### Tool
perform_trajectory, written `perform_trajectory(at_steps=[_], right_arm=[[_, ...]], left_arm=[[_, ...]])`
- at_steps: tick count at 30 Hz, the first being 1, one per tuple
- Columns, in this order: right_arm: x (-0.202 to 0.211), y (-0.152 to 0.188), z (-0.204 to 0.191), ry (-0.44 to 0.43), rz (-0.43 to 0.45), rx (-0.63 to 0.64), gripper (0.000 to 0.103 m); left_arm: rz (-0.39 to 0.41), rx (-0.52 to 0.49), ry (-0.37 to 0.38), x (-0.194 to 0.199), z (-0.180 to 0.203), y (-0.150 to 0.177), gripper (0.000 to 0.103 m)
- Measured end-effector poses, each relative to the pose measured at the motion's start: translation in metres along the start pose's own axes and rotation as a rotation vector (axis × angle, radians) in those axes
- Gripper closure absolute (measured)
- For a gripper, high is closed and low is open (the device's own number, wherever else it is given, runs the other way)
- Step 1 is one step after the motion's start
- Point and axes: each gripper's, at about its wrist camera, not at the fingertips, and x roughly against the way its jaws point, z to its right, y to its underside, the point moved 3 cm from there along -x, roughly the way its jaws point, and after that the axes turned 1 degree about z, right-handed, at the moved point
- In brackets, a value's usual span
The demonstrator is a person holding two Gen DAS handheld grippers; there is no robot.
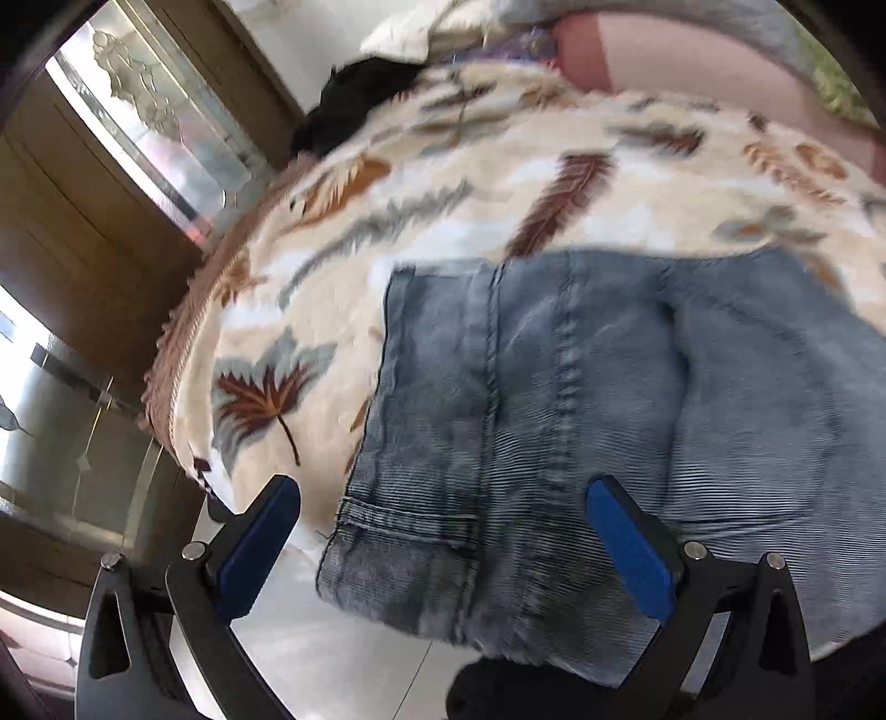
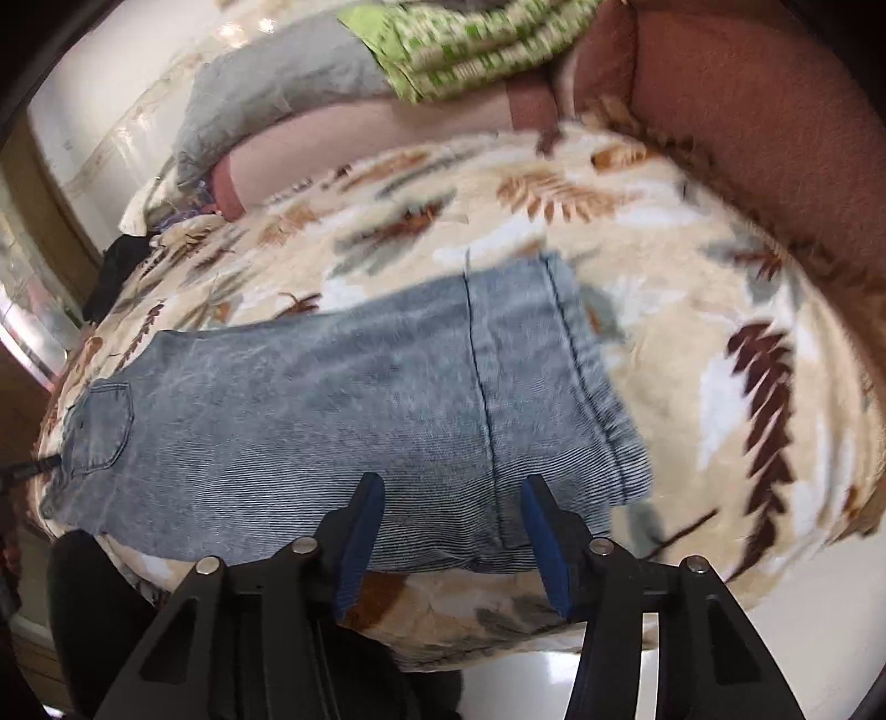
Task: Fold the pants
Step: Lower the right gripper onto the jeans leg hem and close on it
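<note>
Light blue denim pants (image 1: 581,399) lie folded lengthwise on a cream blanket with a leaf print (image 1: 443,183). In the left wrist view the waistband end with a belt loop hangs over the blanket's near edge. My left gripper (image 1: 443,498) is open wide and empty, just above that waistband end. In the right wrist view the pants (image 2: 332,410) stretch from a back pocket at the left to the leg hems at the right. My right gripper (image 2: 451,493) is open and empty, over the near edge by the hems.
The leaf blanket (image 2: 692,310) covers a bed or sofa with a brown backrest (image 2: 747,111). Grey and green fabrics (image 2: 443,50) are piled at the back. A black garment (image 1: 360,105) lies at the far left. A wooden door with glass (image 1: 111,194) stands left. White tile floor (image 1: 332,637) shows below.
</note>
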Motion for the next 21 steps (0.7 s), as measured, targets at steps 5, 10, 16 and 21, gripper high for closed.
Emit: perform_trajectory(at_steps=[5,10,16,21], right_arm=[[0.000,0.001,0.016,-0.047,-0.011,-0.073,0.051],[0.032,-0.003,0.045,-0.058,0.059,-0.119,0.047],[0.037,0.000,0.091,-0.225,0.081,-0.341,0.041],[0.019,0.009,0.110,-0.356,0.067,-0.484,0.041]], left_arm=[[-0.016,-0.028,-0.027,-0.013,0.010,0.000,0.000],[0.082,-0.065,-0.008,0.027,0.023,-0.011,0.000],[0.146,-0.168,0.159,0.080,0.077,-0.008,0.000],[0.112,-0.274,0.248,0.096,0.127,0.011,0.000]])
